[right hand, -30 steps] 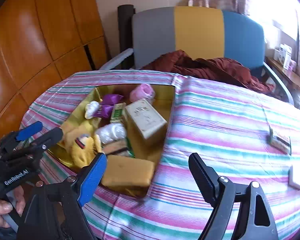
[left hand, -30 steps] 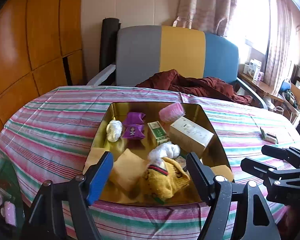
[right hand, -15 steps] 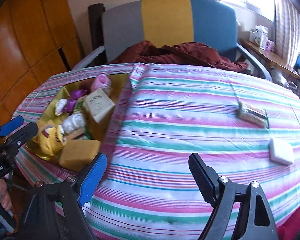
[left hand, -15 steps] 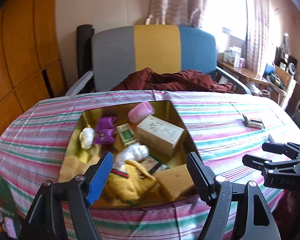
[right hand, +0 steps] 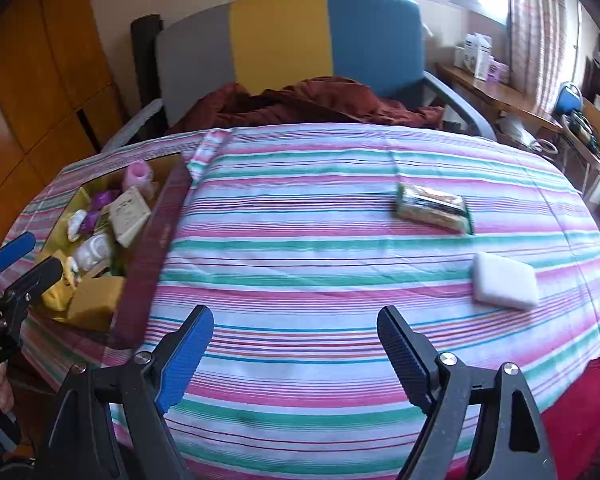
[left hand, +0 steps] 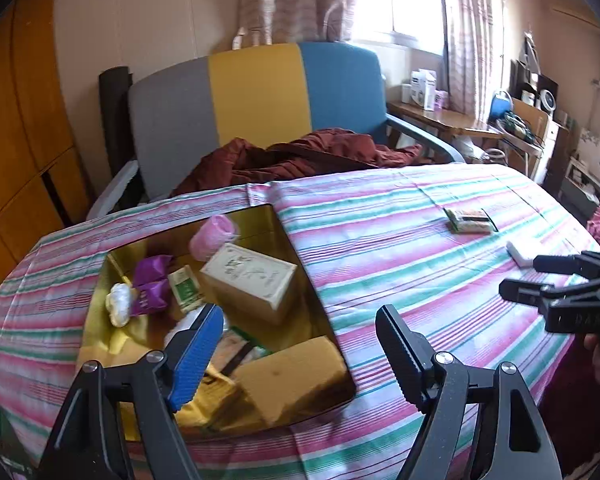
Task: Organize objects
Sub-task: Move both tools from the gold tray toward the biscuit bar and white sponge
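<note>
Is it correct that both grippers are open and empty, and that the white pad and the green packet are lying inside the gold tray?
Not quite. Both the left gripper and right gripper are open and empty, but the white pad and green packet lie on the striped tablecloth, outside the gold tray, as the right wrist view shows.

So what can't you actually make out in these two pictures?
- Left view: the left tongs hide part of the gold box and its contents.
- Right view: the box's near wall hides part of its contents.
- Right view: print on the snack packet is blurred.
- Left view: the white block is partly behind the right tongs.
</note>
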The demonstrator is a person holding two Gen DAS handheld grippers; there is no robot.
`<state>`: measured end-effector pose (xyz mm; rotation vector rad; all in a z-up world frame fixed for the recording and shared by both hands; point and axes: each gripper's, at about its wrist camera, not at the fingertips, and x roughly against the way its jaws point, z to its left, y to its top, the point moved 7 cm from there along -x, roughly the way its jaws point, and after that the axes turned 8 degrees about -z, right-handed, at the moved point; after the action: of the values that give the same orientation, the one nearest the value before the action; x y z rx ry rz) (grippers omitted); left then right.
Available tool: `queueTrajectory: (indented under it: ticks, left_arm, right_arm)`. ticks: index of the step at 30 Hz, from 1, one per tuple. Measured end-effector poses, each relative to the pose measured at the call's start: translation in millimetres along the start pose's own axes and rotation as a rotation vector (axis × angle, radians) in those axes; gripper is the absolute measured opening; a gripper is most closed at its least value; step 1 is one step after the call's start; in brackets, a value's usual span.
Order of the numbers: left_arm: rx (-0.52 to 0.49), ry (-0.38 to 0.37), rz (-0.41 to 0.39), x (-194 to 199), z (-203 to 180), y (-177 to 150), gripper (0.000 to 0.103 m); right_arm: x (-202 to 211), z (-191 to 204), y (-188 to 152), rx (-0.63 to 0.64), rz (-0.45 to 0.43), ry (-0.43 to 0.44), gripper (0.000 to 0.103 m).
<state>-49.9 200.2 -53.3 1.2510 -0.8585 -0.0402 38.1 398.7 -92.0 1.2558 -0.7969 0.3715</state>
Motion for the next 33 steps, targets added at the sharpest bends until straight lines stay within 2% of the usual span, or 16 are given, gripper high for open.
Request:
queueTrajectory:
  ticks: [12, 20, 24, 28, 33]
  left_arm:
    - [-0.062, -0.072, 0.035, -17, -34, -3, 0.08]
    - [-0.089, -0.101, 0.065, -28, -50, -7, 0.08]
    - [-0.098, -0.117, 0.083, -35, -57, -10, 0.08]
    - [-0.105, -0.137, 0.097, -40, -67, -12, 0.08]
    - [-0.117, -0.157, 0.124, -49, -78, -16, 0.08]
  right_arm:
    - [8, -60, -4, 0.011, 0.062, -0.095, 0.086]
    - [13, -101, 8, 0.105, 0.107, -0.151, 0.086]
    - [4, -125, 10, 0.193, 0.172, -0.16, 0.086]
    - [-8, -153, 2, 0.26, 0.273, -0.143, 0.088]
    - [-28, -190, -10, 0.339, 0.397, -0.212, 0.09]
